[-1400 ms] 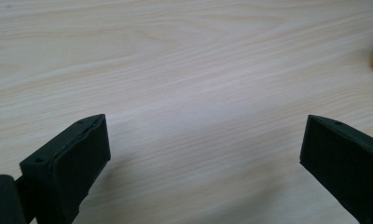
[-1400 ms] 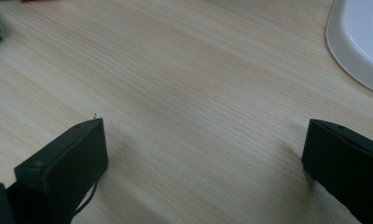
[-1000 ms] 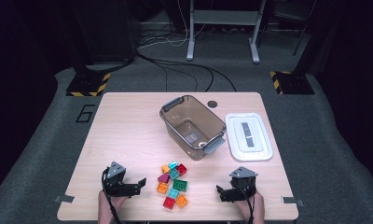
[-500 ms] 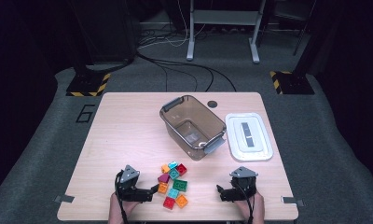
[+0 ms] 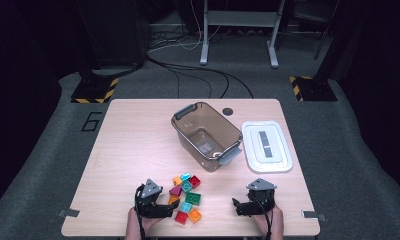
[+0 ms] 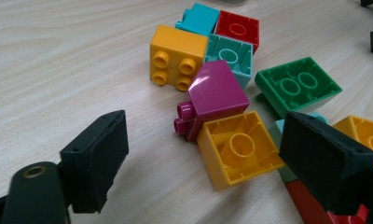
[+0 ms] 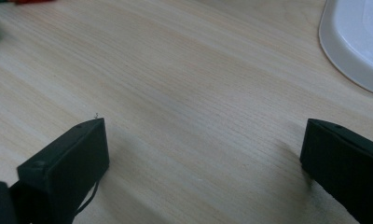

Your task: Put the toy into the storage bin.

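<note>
Item: yellow square plastic building brick (image 6: 240, 147), lying at the near left edge of the brick cluster (image 5: 186, 197) on the front middle of the pale wood-grain table (image 5: 133, 135). It lies overturned and tilted, its hollow underside with one round tube facing up and toward the left gripper's camera; it is about as long as it is wide, so no long axis can be told.

Adjoining: magenta plastic brick (image 6: 215, 95) touching its far edge, lying on its side with studs pointing left. Beyond that, a second yellow brick (image 6: 177, 56), studs facing the camera; a teal brick (image 6: 230, 56), hollow side showing; a turquoise brick (image 6: 198, 18); a red brick (image 6: 236, 29). To the right, a green brick (image 6: 299, 86), overturned and tilted. A red brick lies low at the right, just beside the right-hand jaw.

Farther off: clear brown-tinted plastic bin with grey handles (image 5: 206, 136), open, at table centre; white rectangular plastic lid (image 5: 267, 146) lying flat to its right; small dark round disc (image 5: 228, 111) behind the bin.

Tools: left gripper (image 6: 208, 163), low over the table, jaws partly open and just closing; the yellow overturned brick sits between them, no pad pressing on it, the right-hand jaw crowded by neighbouring bricks. Right gripper (image 7: 205, 163), jaws wide apart over bare table, holding nothing, the white lid's edge ahead to its right.
</note>
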